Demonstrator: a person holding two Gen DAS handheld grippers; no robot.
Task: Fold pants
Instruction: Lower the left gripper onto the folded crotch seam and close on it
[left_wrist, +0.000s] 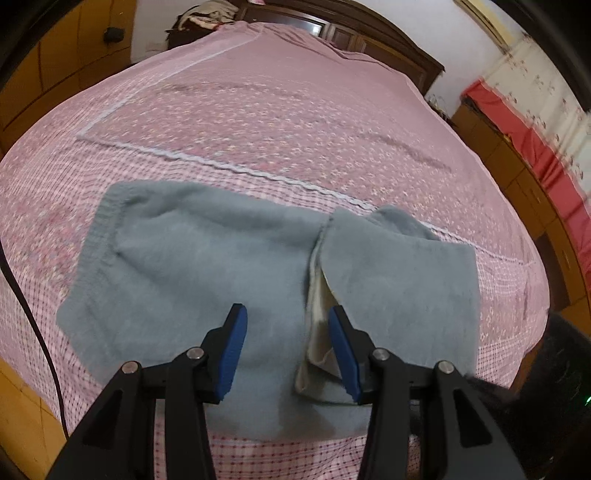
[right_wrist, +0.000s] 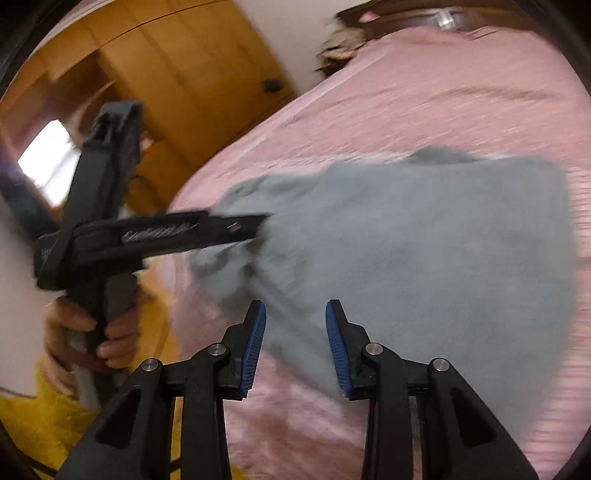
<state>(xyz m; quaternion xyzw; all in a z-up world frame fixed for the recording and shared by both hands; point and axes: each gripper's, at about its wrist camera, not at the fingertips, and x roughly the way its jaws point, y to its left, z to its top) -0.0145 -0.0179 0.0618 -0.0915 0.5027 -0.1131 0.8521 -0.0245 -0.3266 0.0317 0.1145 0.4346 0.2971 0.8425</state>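
1. Grey-blue fleece pants (left_wrist: 207, 266) lie on the pink bed (left_wrist: 295, 122), near the front edge, partly folded, cream lining showing at a seam.
2. Left gripper (left_wrist: 288, 314) spread wide, empty, just above the pants.
3. Right gripper (right_wrist: 295, 306) also wide, empty, over the pants edge; view blurred.

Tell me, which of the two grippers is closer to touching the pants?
The left gripper: its open fingers hang right over the grey pants; the right gripper hovers by their edge.
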